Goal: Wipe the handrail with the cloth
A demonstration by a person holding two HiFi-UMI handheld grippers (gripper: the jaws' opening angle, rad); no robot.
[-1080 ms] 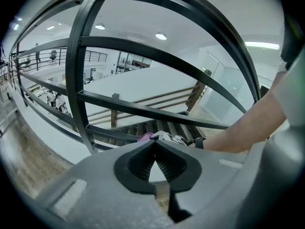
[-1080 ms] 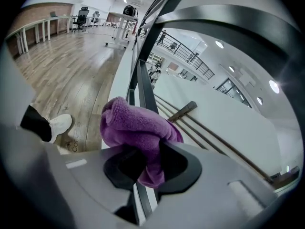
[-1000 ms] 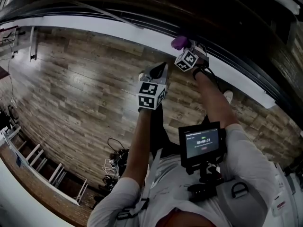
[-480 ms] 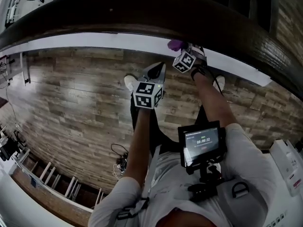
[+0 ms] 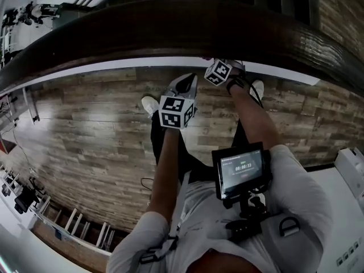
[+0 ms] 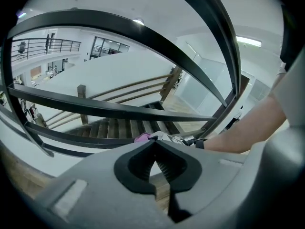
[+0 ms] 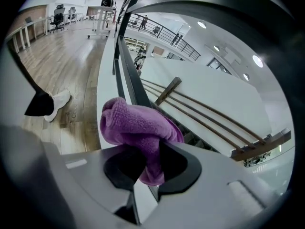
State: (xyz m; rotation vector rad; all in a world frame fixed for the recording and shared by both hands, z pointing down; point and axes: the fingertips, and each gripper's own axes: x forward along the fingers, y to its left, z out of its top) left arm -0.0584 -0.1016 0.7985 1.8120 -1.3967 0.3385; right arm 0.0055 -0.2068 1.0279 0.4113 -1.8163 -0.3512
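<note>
The dark wooden handrail [image 5: 199,30] curves across the top of the head view. My right gripper [image 5: 209,62] reaches up under its near edge, so its jaw tips and the cloth are hidden there. In the right gripper view that gripper [image 7: 150,147] is shut on a bunched purple cloth [image 7: 136,123], which sits against a black railing bar [image 7: 128,66]. My left gripper [image 5: 190,83] hangs just left of it and short of the rail; its jaws [image 6: 153,142] are shut with nothing between them. The left gripper view also catches a bit of the purple cloth [image 6: 141,138].
Black railing bars [image 6: 109,111] run across in front, with a wooden staircase [image 6: 114,128] below them. A white ledge [image 5: 131,65] borders the wood-plank floor [image 5: 85,129]. The person's white shoe [image 5: 149,104] and a chest-mounted screen [image 5: 242,169] are below.
Both grippers have slid sideways along the railing together. The handrail now fills more of the head view, and the purple cloth has gone out of sight under its edge.
</note>
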